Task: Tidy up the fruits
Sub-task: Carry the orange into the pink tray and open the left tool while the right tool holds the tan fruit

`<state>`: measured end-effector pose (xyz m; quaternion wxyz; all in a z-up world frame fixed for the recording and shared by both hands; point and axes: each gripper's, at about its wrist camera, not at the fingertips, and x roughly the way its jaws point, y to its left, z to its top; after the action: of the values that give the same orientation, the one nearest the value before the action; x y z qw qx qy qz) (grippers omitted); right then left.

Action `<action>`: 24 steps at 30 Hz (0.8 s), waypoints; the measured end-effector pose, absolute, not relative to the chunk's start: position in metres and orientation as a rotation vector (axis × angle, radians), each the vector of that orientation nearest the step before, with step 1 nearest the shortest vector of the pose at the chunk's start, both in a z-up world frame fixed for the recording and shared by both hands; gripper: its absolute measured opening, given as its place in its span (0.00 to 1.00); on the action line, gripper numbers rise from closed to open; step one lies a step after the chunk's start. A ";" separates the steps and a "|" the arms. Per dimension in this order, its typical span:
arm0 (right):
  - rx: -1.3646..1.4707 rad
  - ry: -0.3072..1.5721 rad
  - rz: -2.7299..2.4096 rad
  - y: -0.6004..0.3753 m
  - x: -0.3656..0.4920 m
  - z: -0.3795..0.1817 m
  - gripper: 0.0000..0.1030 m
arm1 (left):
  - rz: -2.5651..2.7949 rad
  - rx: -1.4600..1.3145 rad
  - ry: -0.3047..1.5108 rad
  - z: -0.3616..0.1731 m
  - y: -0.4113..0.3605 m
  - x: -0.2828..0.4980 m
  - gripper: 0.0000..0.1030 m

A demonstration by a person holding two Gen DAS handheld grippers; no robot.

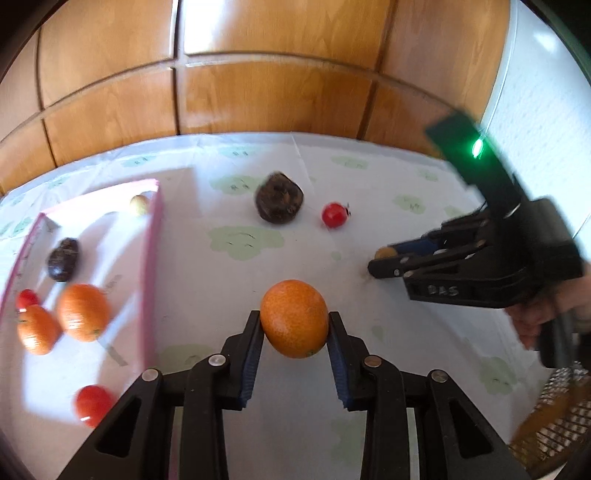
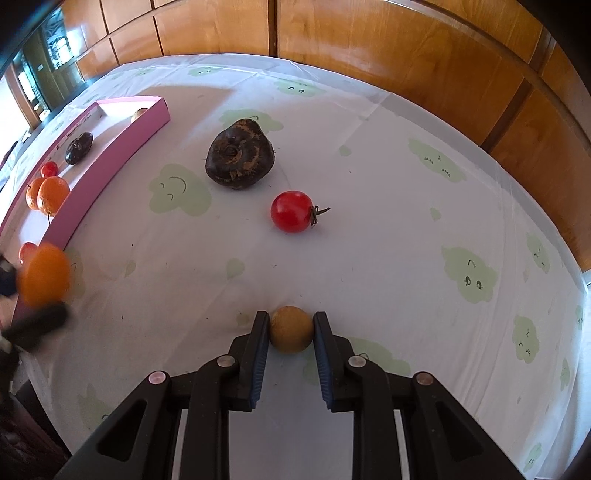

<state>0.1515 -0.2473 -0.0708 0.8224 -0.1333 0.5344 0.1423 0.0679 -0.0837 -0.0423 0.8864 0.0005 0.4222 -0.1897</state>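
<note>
My left gripper (image 1: 294, 325) is shut on an orange (image 1: 294, 318) and holds it above the table, right of the pink-rimmed tray (image 1: 153, 236). It shows blurred in the right wrist view (image 2: 44, 275). My right gripper (image 2: 291, 325) is shut on a small tan round fruit (image 2: 291, 329) at the table surface; it also shows in the left wrist view (image 1: 382, 258). In the tray lie two oranges (image 1: 83, 312), a dark fruit (image 1: 62, 258), cherry tomatoes (image 1: 93, 404) and a small tan fruit (image 1: 139, 204).
On the cloud-print tablecloth (image 2: 406, 229) lie a large dark lumpy fruit (image 2: 240, 155) and a red cherry tomato (image 2: 291, 211). A wooden panelled wall (image 2: 369, 33) runs behind the table. A woven object (image 1: 554, 417) sits at the near right.
</note>
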 end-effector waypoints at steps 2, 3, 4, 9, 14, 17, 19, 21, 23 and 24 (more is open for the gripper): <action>-0.291 1.133 0.302 -0.245 0.150 -0.071 0.23 | -0.386 -0.032 0.860 -0.031 -0.066 0.064 0.33; -0.297 1.130 0.302 -0.245 0.149 -0.071 0.23 | -0.374 -0.047 0.850 -0.026 -0.055 0.062 0.33; -0.304 1.127 0.302 -0.244 0.147 -0.071 0.23 | -0.358 -0.062 0.841 -0.021 -0.044 0.061 0.33; -0.321 1.121 0.299 -0.242 0.145 -0.072 0.23 | -0.225 -0.140 0.833 -0.012 0.021 0.058 0.33; -0.323 1.120 0.298 -0.242 0.144 -0.072 0.23 | -0.069 -0.195 0.869 -0.026 0.080 0.061 0.33; -0.324 1.120 0.299 -0.242 0.144 -0.072 0.23 | -0.009 -0.217 0.894 -0.038 0.101 0.065 0.33; -0.325 1.120 0.298 -0.242 0.144 -0.072 0.23 | 0.013 -0.215 0.910 -0.046 0.108 0.070 0.33; -0.325 1.120 0.297 -0.241 0.143 -0.072 0.23 | 0.027 -0.204 0.925 -0.053 0.109 0.073 0.34; -0.323 1.121 0.298 -0.241 0.143 -0.072 0.23 | 0.040 -0.209 0.925 -0.056 0.116 0.075 0.34; -0.323 1.121 0.299 -0.241 0.143 -0.072 0.23 | 0.045 -0.210 0.928 -0.058 0.117 0.076 0.34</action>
<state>0.1430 -0.2409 -0.0718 0.8241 -0.1519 0.5273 0.1406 0.0764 0.1165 -0.0577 0.8887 -0.1009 0.4468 0.0215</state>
